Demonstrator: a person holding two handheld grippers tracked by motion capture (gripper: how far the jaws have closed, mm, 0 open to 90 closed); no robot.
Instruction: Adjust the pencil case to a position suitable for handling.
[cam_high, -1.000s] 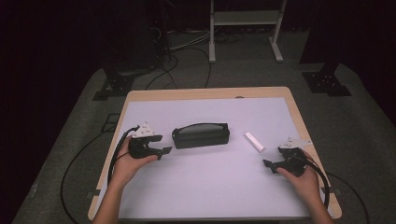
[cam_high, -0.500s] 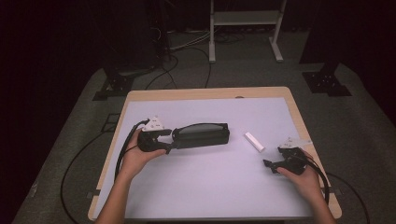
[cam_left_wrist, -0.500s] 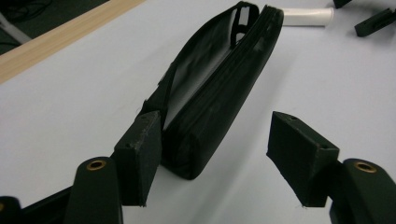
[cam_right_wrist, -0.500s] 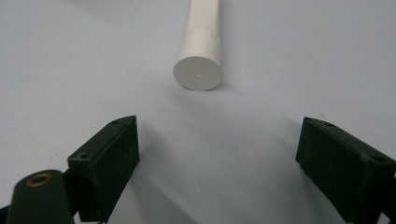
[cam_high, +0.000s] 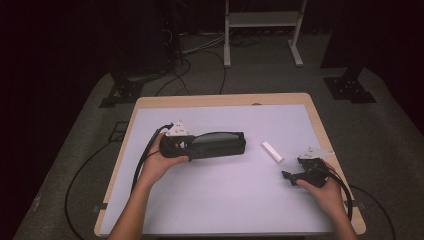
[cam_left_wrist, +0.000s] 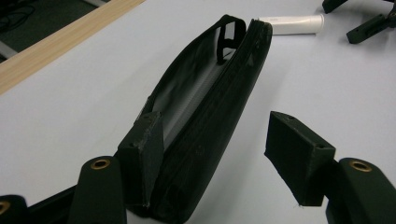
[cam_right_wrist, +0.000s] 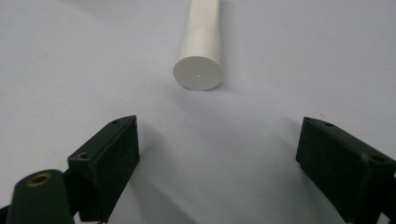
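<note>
Black zip pouch (cam_high: 216, 145) lies lengthwise on the white tabletop (cam_high: 220, 200), a little toward ten o'clock from the middle, its long axis running from nine to three o'clock. In the left gripper view the pouch (cam_left_wrist: 205, 116) stands on its edge with the zipper seam up, a small loop at its far end. The left gripper (cam_high: 181, 146) is at the pouch's nine o'clock end, with the person's left hand (cam_high: 159, 162) wrapped around it. Its jaws have just been closing a little and straddle that end of the pouch: one pad lies against the pouch's side, the other stands clear of it with bare tabletop between, so the pouch is not yet clamped.

A white tube (cam_high: 272, 151) lies at three o'clock from the pouch, near it but apart. In the right gripper view the tube (cam_right_wrist: 200, 56) points its round flat end at the camera. The right gripper (cam_high: 295, 176) sits on the tabletop toward four o'clock, held in the right hand (cam_high: 327, 192). Its jaws stand wide apart with nothing between them, short of the tube.
</note>
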